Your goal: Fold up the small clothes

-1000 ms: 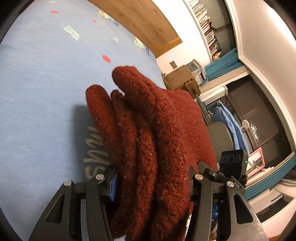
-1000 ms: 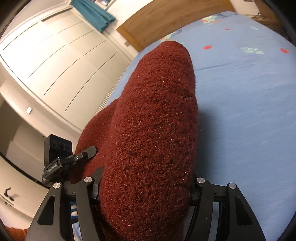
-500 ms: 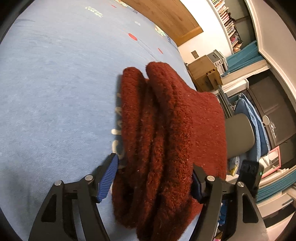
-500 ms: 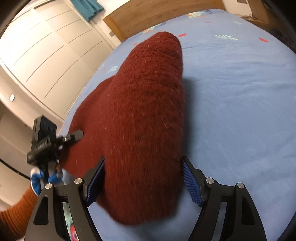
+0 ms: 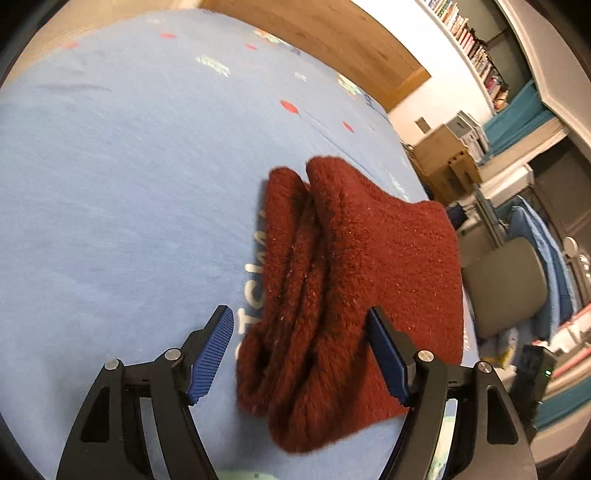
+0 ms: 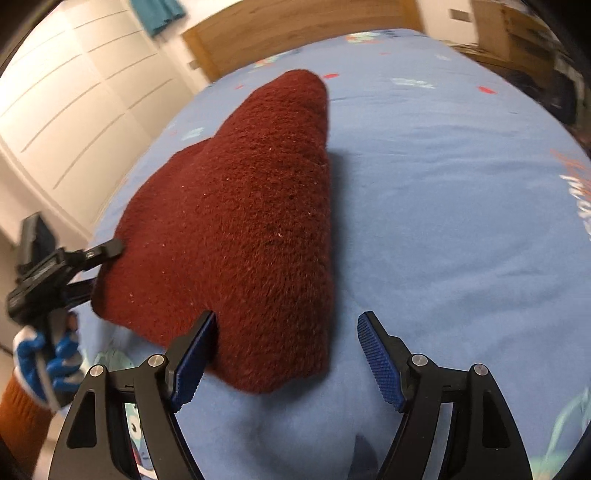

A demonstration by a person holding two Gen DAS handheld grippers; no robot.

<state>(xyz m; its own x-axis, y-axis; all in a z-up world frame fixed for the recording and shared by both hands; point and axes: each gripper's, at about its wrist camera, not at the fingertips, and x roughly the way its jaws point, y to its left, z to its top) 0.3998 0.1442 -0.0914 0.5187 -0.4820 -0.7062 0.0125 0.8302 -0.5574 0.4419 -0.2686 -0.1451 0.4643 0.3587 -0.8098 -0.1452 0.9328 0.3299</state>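
The red woolly garment (image 5: 354, 280) lies folded on the blue bed (image 5: 122, 177), near its edge. The left gripper (image 5: 301, 350) and the right gripper (image 6: 286, 356) both have their fingers spread wide, holding nothing. One left finger (image 5: 386, 354) seems to touch the wool, though it is blurry. If it snags while pulling away, the thick layers could flop open.

One folded dark red knitted garment (image 5: 354, 280) at centre frame; one blue printed bedsheet (image 5: 122, 184) beneath it; two grippers, the left gripper (image 5: 301, 350) and right gripper (image 6: 286, 354), each with two blue-padded fingers; one wooden headboard (image 6: 295, 33) along the top.
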